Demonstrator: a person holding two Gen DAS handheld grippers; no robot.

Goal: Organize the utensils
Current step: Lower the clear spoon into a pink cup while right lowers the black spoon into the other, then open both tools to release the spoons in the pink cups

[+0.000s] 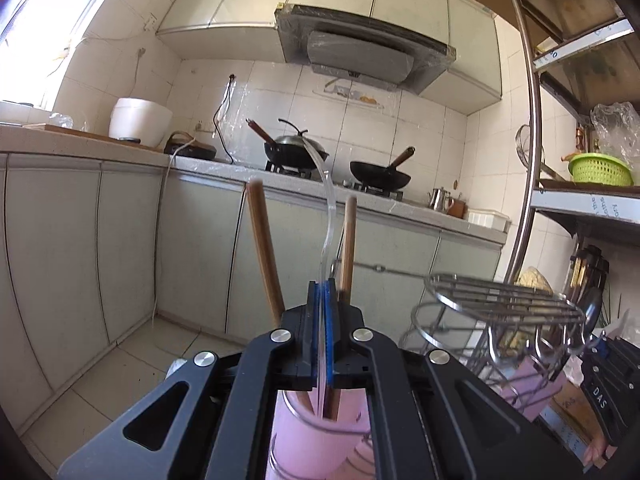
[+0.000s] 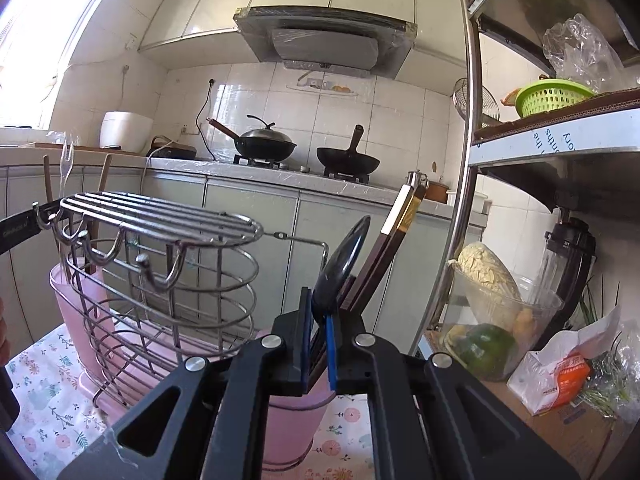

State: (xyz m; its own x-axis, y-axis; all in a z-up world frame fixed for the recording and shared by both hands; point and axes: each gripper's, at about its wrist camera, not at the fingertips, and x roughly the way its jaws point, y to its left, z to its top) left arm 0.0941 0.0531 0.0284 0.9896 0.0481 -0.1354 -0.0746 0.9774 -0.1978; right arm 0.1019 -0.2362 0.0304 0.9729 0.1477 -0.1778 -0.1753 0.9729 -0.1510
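Between closed left jaws, clear fork (image 1: 329,216)

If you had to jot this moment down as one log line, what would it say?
left claw: shut on clear fork | right claw: holding black spoon | both above pink cups

A: Describe the left gripper (image 1: 323,292).
B: Black angular linkage arms, round silver screw heads, blue pads lining the fingers.
A: The right gripper (image 2: 319,312)?
B: Identical build: black frame with triangular cut-outs, silver screws, blue pads.
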